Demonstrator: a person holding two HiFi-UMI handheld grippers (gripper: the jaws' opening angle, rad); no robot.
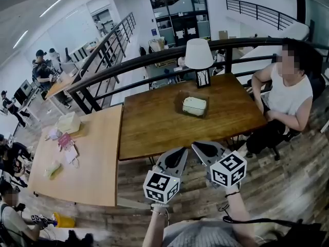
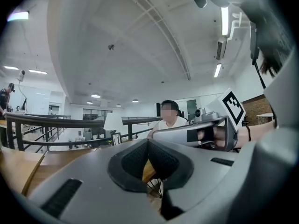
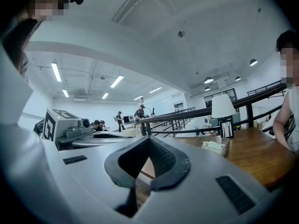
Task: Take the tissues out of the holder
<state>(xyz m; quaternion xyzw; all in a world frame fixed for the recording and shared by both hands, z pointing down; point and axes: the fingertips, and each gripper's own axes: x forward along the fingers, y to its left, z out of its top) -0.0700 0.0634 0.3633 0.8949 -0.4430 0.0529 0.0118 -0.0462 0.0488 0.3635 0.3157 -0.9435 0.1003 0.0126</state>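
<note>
Two grippers, and neither one was doing anything useful yet. The left gripper [image 1: 174, 161] had its jaws pressed together with nothing between them. The right gripper [image 1: 208, 151] was the same deal, clamped closed on plain air. Both were held roughly level, side by side, just off the near edge of the dark wooden table [image 1: 154, 130] and not over it at all.

The holder [image 1: 194, 107] sat on that table, past its middle toward the far edge, well apart from both grippers. The tissues [image 1: 194, 104] showed as a pale wad inside it, and as far as I could tell they hadn't been touched. A lamp [image 1: 198, 55] stood at the table's far edge, just behind the holder. A seated person [image 1: 288, 94] was at the table's right end with an arm resting on it. A lighter table [image 1: 97, 158] butted up against its left side, with some small clutter on it.

My read is that this was the very start, so really just the approach. Nothing had been pulled out. For the next move I'd reach one gripper out across the table toward the holder and spread its jaws on the way. Then it could pinch the top of the tissues and lift. The other gripper would probably need to pin the holder down so it doesn't come up too.
</note>
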